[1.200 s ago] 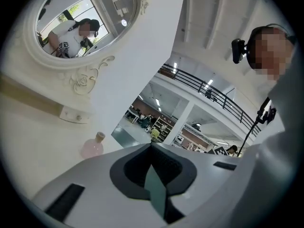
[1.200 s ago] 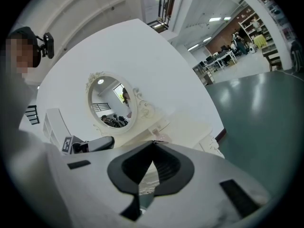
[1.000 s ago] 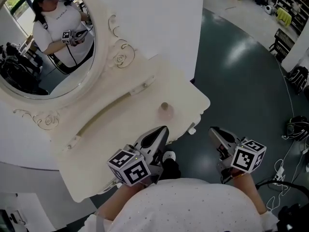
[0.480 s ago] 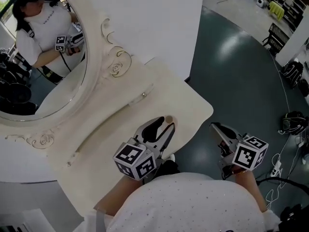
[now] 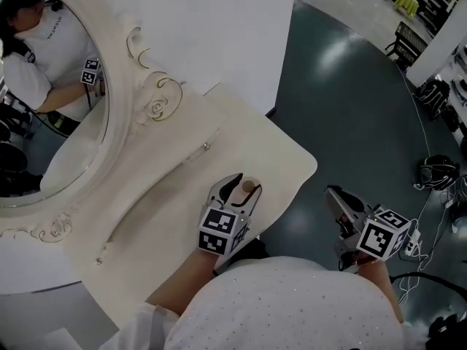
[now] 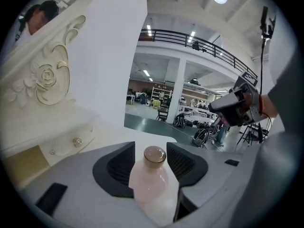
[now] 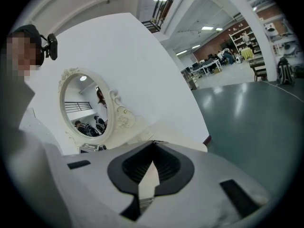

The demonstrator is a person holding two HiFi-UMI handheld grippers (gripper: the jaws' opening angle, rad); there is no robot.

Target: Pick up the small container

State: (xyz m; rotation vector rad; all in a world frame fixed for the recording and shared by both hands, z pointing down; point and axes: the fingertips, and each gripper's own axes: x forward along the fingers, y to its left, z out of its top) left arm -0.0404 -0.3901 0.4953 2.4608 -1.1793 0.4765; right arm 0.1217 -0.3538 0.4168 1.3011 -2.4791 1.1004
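The small container [image 5: 249,187], a pale pink bottle with a round brownish cap, stands upright near the front right corner of the cream dressing table [image 5: 175,195]. My left gripper [image 5: 245,184] reaches over the table edge, and the container [image 6: 151,179] stands between its jaws. Those jaws are opening; the dark pads [image 6: 116,165] flank the bottle without pressing on it. My right gripper [image 5: 333,192] hangs off the table over the dark floor, to the right. In the right gripper view its tips [image 7: 153,142] meet with nothing between them.
An oval mirror [image 5: 51,122] in an ornate cream frame stands at the back left of the table and shows a person's reflection. A white wall [image 5: 219,28] rises behind. Bags and cables [image 5: 438,173] lie on the green floor at the right.
My left gripper has moved forward over the table edge until the container stands between its jaws, which have spread apart. The right gripper has stayed about where it was.
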